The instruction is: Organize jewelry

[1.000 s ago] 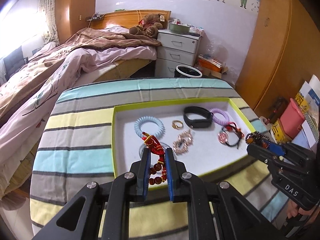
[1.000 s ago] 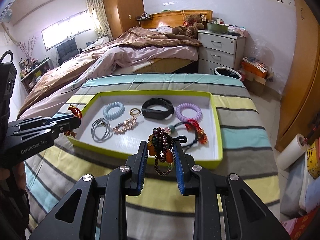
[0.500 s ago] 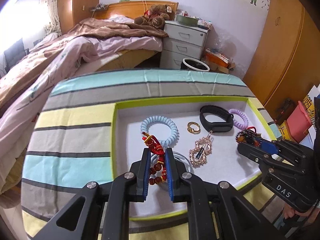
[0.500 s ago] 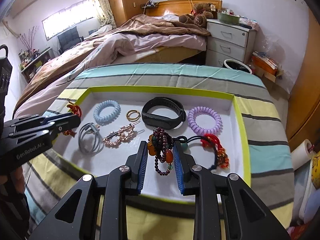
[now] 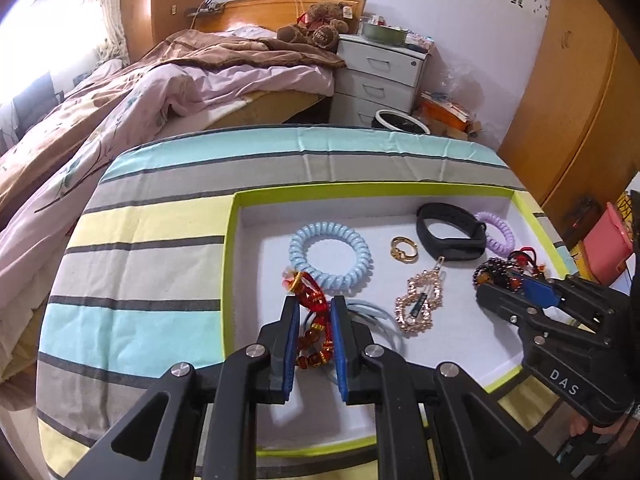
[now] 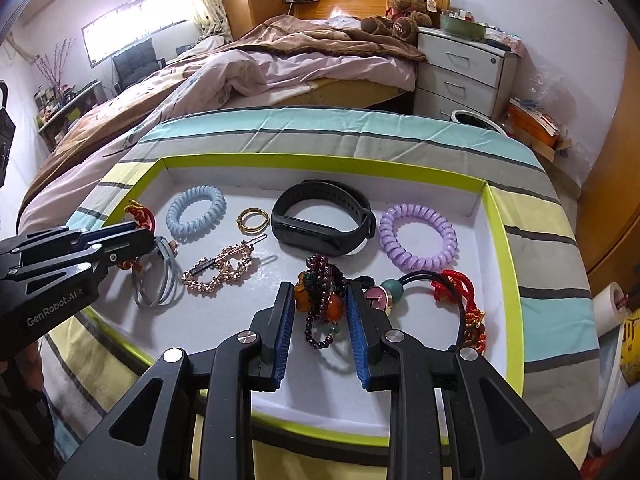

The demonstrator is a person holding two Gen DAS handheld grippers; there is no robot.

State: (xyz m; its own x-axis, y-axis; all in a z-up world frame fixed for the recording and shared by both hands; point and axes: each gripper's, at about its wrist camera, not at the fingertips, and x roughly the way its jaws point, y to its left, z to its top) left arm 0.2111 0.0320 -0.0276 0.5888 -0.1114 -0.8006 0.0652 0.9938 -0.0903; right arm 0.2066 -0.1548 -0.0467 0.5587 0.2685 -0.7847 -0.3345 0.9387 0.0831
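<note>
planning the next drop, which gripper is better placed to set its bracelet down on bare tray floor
Right. The right gripper holds the purple bead bracelet over bare tray floor; the left gripper holds the red bracelet above the grey ties.

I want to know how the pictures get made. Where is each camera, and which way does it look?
Left wrist: rides the left hand-held gripper, looking along its fingers at the red bracelet over the tray.
Right wrist: rides the right hand-held gripper, facing the purple beads.
Shared: tray, black band, and each other's hand-held gripper.
</note>
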